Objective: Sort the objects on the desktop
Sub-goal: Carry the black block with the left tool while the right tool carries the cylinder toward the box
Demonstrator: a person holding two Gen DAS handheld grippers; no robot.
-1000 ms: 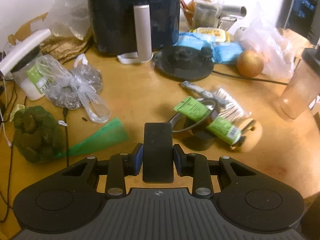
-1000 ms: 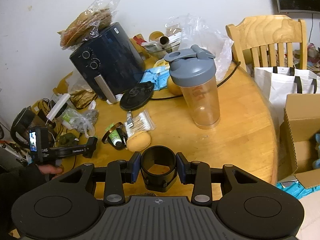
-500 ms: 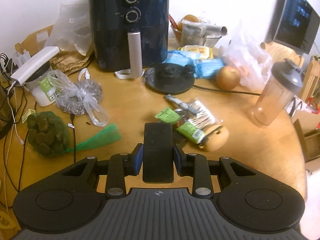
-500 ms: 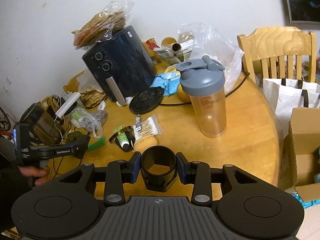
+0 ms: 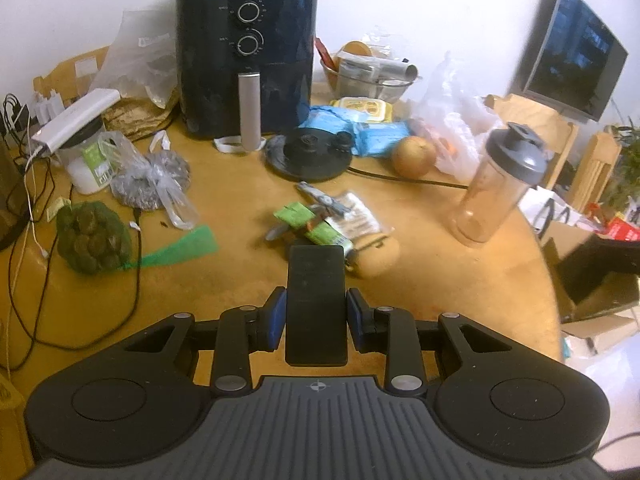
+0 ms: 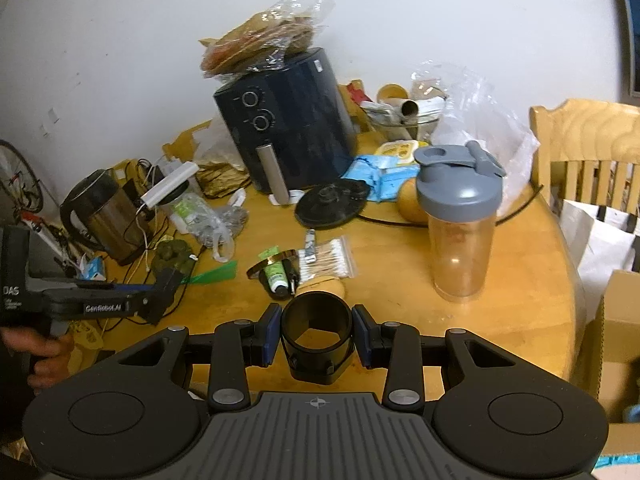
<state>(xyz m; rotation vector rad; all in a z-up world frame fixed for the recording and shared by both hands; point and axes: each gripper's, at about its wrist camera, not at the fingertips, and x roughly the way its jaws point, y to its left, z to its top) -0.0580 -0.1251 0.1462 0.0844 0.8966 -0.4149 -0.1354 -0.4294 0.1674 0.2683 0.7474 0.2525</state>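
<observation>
My left gripper (image 5: pixel 316 316) is shut on a flat black rectangular slab (image 5: pixel 316 300), held above the round wooden table (image 5: pixel 224 280). My right gripper (image 6: pixel 317 336) is shut on a black hollow cylinder (image 6: pixel 317 328), held above the table's near edge. The left gripper also shows from the side in the right wrist view (image 6: pixel 160 292). On the table lie a green tube (image 5: pixel 320 228), a bag of cotton swabs (image 6: pixel 326 258), a brown potato-like lump (image 5: pixel 378 258) and a shaker bottle (image 6: pixel 460 220) with a grey lid.
A black air fryer (image 5: pixel 246 64) stands at the back with a black round lid (image 5: pixel 310 154) before it. A green net bag (image 5: pixel 94 240), a knotted plastic bag (image 5: pixel 154 182), cables and a kettle (image 6: pixel 102 212) are at the left. A chair (image 6: pixel 588 160) and cardboard box (image 6: pixel 620 320) are at the right.
Both grippers have pulled back and up from the table, so more of it shows. Each still holds its black object.
</observation>
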